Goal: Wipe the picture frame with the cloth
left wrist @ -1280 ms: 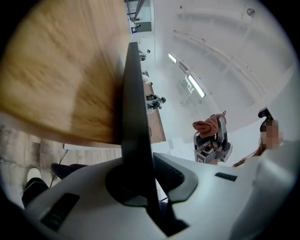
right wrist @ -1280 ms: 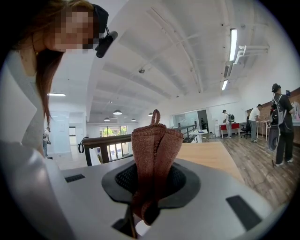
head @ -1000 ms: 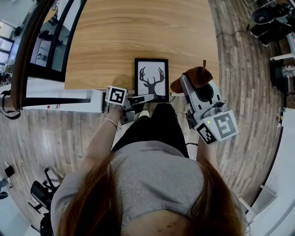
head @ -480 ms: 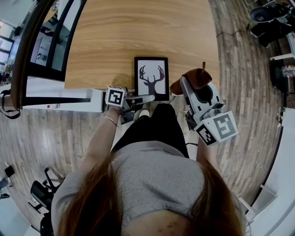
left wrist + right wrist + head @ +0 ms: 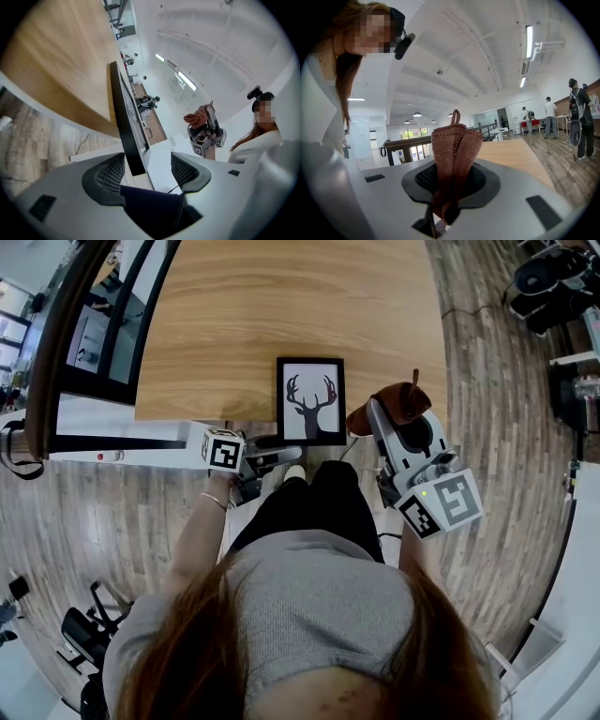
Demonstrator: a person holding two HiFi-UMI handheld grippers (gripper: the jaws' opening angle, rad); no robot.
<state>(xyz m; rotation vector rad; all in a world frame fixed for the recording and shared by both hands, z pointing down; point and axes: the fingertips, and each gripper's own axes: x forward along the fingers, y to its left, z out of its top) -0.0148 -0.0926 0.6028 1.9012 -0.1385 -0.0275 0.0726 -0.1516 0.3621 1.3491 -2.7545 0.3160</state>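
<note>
Left gripper (image 5: pixel 147 164) jaws just opened, loose round picture frame (image 5: pixel 310 400) edge, centre; right gripper (image 5: pixel 452 180) clamps cloth (image 5: pixel 454 150), just right of frame; wipe looks done, cloth set-down left.

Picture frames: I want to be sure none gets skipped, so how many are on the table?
1. The picture frame sits at the middle of the table's near edge; no other shows on the visible tabletop.

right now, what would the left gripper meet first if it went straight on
Probably the picture frame: its edge stands between the jaws of the left gripper, which have just been opening.
</note>
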